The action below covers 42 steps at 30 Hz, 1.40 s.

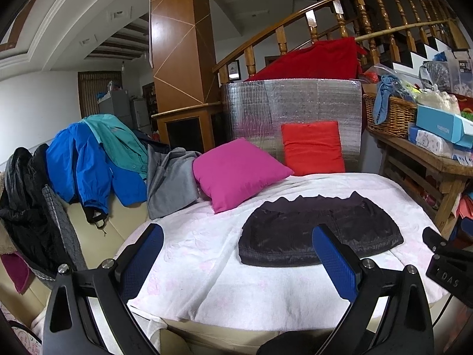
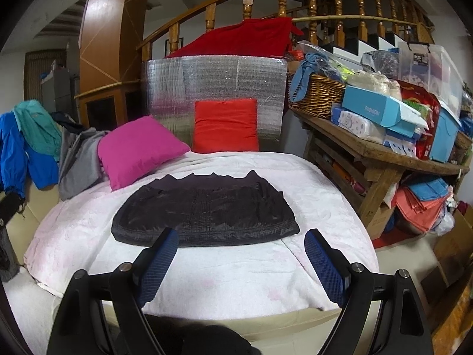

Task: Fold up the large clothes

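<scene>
A dark folded garment [image 1: 319, 230] lies flat on the white blanket [image 1: 207, 266] that covers the sofa seat. It also shows in the right wrist view [image 2: 207, 210] on the blanket [image 2: 221, 272]. My left gripper [image 1: 238, 233] is open and empty, held above the blanket just in front of the garment's near edge. My right gripper [image 2: 241, 238] is open and empty, held just short of the garment's near edge. The right gripper's body shows at the right edge of the left wrist view [image 1: 449, 263].
A pink cushion [image 1: 239, 171] and a red cushion [image 1: 313, 148] stand behind the garment against a silver foil panel [image 1: 295, 109]. Jackets in blue [image 1: 82, 165], teal, grey and black hang over the sofa back at left. A cluttered wooden table [image 2: 369, 159] stands at right.
</scene>
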Motion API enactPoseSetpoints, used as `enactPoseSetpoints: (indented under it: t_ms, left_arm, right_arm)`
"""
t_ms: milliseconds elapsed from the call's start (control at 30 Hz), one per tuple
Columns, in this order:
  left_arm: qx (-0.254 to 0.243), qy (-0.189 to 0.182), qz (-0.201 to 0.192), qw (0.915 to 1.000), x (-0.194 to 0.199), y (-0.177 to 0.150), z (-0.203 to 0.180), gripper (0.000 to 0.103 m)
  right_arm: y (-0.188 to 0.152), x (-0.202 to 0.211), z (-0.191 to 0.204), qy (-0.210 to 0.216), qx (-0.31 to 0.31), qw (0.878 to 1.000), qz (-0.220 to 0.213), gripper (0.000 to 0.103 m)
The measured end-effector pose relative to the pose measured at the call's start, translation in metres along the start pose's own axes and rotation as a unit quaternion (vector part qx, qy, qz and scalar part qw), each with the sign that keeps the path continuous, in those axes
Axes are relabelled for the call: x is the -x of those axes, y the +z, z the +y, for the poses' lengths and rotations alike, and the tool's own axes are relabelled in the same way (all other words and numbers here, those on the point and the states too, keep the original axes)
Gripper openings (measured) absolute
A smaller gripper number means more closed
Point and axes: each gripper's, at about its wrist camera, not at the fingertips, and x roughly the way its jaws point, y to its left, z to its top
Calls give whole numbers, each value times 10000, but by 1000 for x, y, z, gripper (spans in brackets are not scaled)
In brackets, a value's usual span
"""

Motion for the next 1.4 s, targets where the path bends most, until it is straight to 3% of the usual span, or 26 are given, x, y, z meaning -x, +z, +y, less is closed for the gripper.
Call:
enactPoseSetpoints:
  t_ms: [467,867,1400]
  left_arm:
    - [-28,134,220,9997,-46,12,-8,100]
    - [46,20,372,9993,-83,14,-9,100]
    - [82,-147,339,9993,-78,14,-5,100]
  right_arm:
    - [19,-57,9,101,33,9997,227,90]
    - [16,-101,23,70,137,9982,584,90]
    - [17,-75,17,-155,-47,9993,332,90]
